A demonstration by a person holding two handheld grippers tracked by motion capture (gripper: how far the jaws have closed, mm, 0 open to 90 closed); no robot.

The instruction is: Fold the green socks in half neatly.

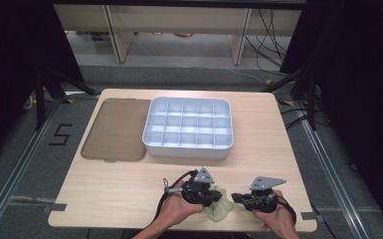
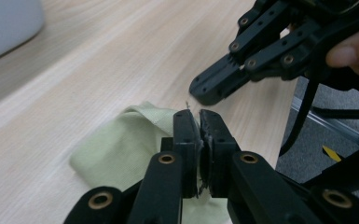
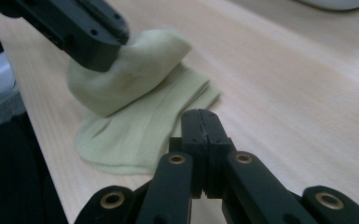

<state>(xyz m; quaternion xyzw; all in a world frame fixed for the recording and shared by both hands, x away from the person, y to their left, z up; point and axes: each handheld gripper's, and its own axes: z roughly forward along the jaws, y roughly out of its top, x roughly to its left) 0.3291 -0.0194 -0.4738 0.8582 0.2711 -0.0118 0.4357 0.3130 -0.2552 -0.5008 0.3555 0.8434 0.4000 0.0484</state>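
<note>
- Pale green cloth (image 1: 221, 207) lies at near edge of table (image 1: 104, 194), betw the two grippers, well apart from the white compartment tray (image 1: 188, 128) and the brown lid (image 1: 117, 129) beside it.
- Left gripper (image 2: 194, 116): jaws closed w/ no real gap. In the right gripper view a fold of cloth (image 3: 135, 65) is lifted & bunched at its tip (image 3: 95, 49), rest still flat on the wood. Looks pinched, so I judge it has hold of the upper layer.
- Right gripper (image 3: 200, 116): jaws fully closed on nothing, hanging just beside the cloth's right edge, not touching as far as I can tell.
- Handling, judged: v. light, soft, limp. Drapes & folds under own weight, no stiffness, so it won't keep shape when lifted.
- Not fragile; knit-looking surface shd give decent friction vs pads, low slip risk.
- Layers may separate: a pinch may take only the top ply.
- Where to grab: an edge or corner, thru both layers; the free right-hand edge (image 3: 205, 95) near the right gripper is the obvious 2nd hold for spreading or folding.
</note>
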